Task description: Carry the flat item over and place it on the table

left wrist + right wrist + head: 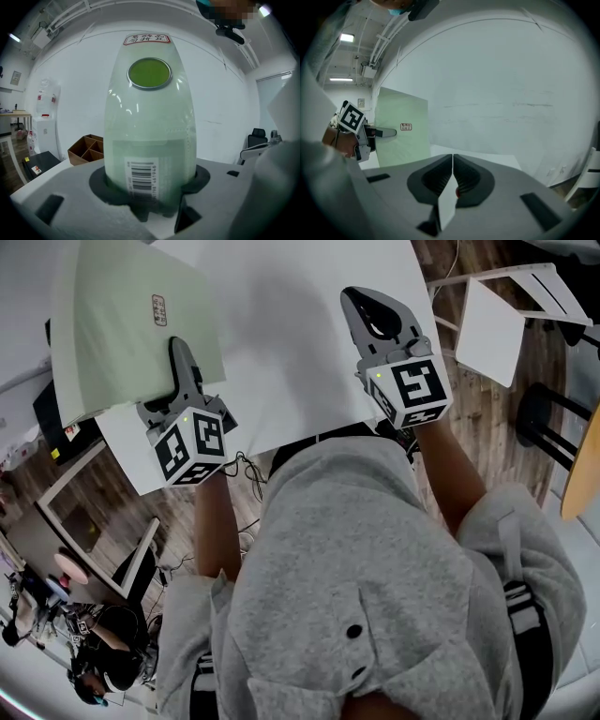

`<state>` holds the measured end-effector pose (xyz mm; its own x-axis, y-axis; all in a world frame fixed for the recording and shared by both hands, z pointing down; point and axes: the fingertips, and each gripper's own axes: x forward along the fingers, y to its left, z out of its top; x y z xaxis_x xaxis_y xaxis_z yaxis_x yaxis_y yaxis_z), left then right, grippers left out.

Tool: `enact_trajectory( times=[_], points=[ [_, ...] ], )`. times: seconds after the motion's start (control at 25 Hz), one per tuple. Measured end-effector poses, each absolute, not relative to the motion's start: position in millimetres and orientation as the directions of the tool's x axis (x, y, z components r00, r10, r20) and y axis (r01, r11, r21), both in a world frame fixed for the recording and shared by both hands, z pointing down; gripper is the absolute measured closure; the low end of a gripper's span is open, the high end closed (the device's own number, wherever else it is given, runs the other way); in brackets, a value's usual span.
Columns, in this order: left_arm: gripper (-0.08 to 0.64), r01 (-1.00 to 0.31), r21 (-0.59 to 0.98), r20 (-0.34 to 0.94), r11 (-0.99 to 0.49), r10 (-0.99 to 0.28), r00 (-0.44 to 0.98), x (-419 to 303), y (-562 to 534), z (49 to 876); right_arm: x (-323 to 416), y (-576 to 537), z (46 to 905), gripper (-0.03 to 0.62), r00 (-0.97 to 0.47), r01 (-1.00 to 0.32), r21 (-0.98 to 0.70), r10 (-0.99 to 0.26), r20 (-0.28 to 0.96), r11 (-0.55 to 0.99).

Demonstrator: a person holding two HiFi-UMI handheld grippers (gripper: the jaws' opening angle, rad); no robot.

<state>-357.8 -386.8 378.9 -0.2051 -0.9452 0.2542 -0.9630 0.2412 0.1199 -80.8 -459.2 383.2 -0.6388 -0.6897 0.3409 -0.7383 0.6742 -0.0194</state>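
Observation:
The flat item (131,324) is a pale green translucent sheet-like pouch with a small red-edged label and a barcode. It lies out over the left part of the white table (281,343). My left gripper (178,348) is shut on its near edge, one finger lying on top of it. In the left gripper view the pouch (150,126) fills the gap between the jaws. My right gripper (370,301) hovers over the table to the right, jaws shut together with nothing held. The right gripper view shows the pouch (401,136) and the left gripper (389,133) at the left.
A brown wooden divider box (86,147) and a black box (37,161) stand beyond the table's left side. A white stool or small table (487,329) stands on the wooden floor at the right. An office chair (257,138) is further off.

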Motion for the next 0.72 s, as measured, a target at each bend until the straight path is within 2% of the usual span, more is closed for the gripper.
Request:
enact_trajectory(
  times=[0.72],
  points=[
    [0.290, -0.963, 0.073, 0.229, 0.260, -0.944, -0.237, -363.7, -424.0, 391.0, -74.9, -487.3, 406.4, 0.565, -0.614, -0.760, -0.053, -0.690, 0.382, 0.647]
  ],
)
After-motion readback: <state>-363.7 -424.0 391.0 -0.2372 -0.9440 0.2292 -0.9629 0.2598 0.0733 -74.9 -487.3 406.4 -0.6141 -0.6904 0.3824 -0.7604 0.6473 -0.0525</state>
